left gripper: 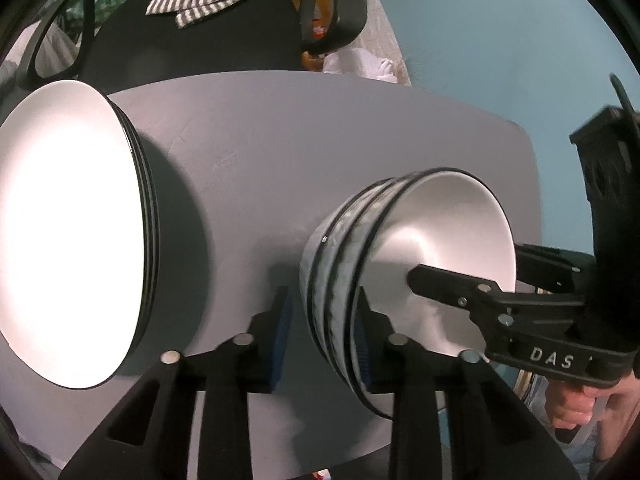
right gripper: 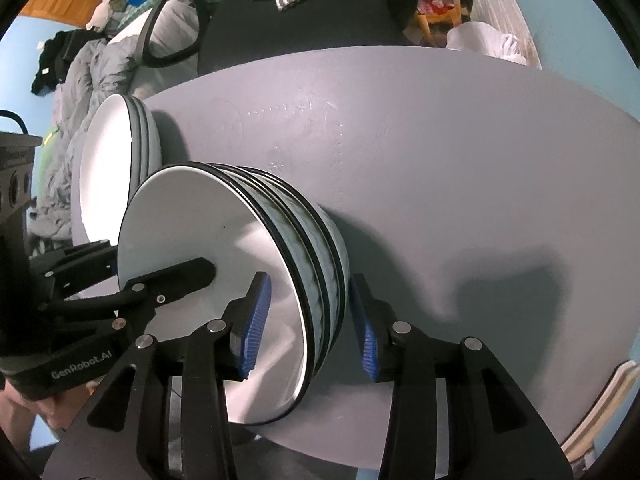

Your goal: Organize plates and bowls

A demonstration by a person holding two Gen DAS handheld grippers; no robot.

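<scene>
Hiding the bowl stack's (left gripper: 340, 276) far rim, right gripper (left gripper: 448, 276).

Both your tongs point steeply down, side by side, w/ a gap between them. Left tongs (left gripper: 324, 332): jaws straddle a rim, one pad inside, one outside, neither pad clearly pressing. Right tongs (right gripper: 310, 320): same setup on the opposite side, blue pads (right gripper: 256, 320) standing off w/ visible gaps. Your right hand (left gripper: 580, 404) wraps the handle of its tongs.
</scene>
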